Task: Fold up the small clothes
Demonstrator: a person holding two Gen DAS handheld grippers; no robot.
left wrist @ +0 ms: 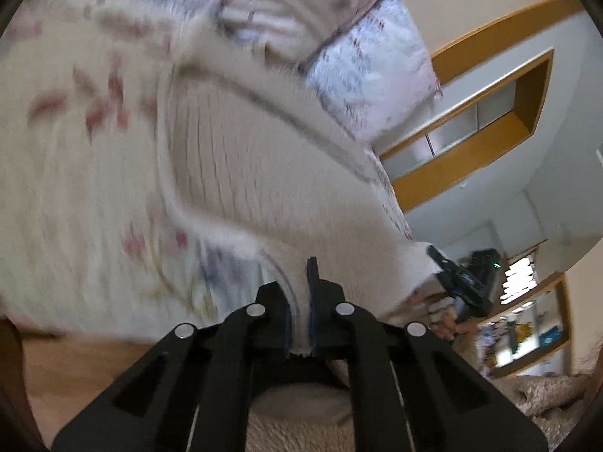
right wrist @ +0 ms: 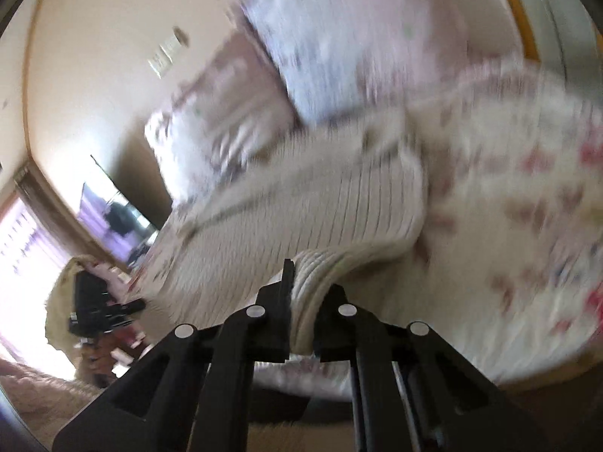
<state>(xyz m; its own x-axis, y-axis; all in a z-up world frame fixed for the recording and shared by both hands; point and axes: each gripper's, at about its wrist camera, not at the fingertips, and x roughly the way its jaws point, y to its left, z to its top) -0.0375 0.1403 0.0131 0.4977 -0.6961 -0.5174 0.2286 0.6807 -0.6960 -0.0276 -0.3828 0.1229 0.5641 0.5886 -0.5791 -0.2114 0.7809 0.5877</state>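
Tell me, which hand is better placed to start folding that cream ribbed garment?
Neither clearly. The left gripper and the right gripper are each shut on an edge of the cream garment, which lies on the floral bedspread. The fold probably needs both.

Motion blur smears the floral bedding (left wrist: 75, 143) and pillow (right wrist: 339, 56) in both views. The cream garment's (left wrist: 245, 158) edge disappears between the fingers (left wrist: 280, 312).

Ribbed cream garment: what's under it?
The garment lies on a flowered bedspread, its near edge pinched in the left claw and the right claw. Two pillows lie beyond it. The spread directly beneath it is covered, unseen.
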